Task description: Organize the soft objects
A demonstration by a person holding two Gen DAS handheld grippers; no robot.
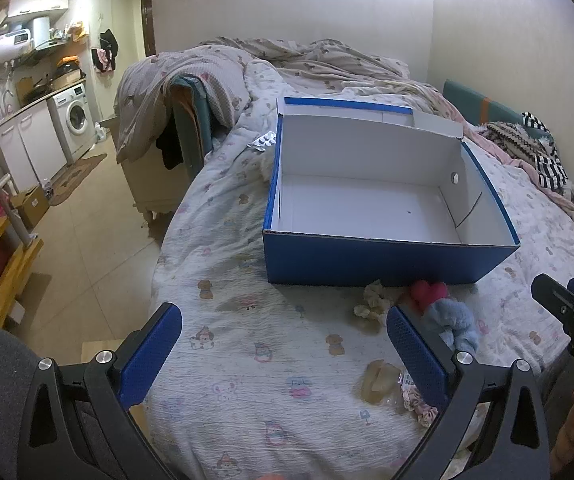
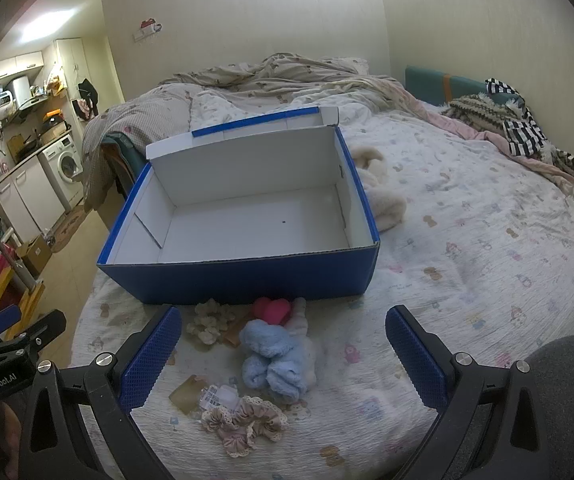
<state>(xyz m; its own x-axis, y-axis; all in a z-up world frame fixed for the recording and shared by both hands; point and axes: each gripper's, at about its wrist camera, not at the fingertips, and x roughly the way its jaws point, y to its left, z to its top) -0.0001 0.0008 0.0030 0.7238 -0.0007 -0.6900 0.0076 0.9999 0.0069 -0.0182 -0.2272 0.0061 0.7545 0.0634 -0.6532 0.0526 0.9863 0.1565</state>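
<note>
On the bed (image 2: 487, 220), both tongs (image 1: 283, 356) (image 2: 283, 356) gape before the blue box (image 2: 243, 280).

A cardboard box (image 2: 247, 280), blue outside and white inside, sits on a white cartoon-print bedsheet (image 2: 467, 260); beside it lie a light-blue fluffy cloth (image 2: 275, 364), a pink heart-shaped plush (image 2: 273, 309), and a beige lace-edged scrunchie (image 2: 243, 420).

- Box (image 2: 247, 280): matt cardboard, blue outside, smooth white inside.
- Blue toy (image 2: 275, 364): fluffy plush.
- Scrunchie (image 2: 243, 424): gathered cloth with lace edging.
- Bedsheet (image 2: 467, 248): crinkled printed cotton-like cloth.
- Right gripper (image 2: 283, 360) pads: dimpled blue surface on matt black plastic.
</note>
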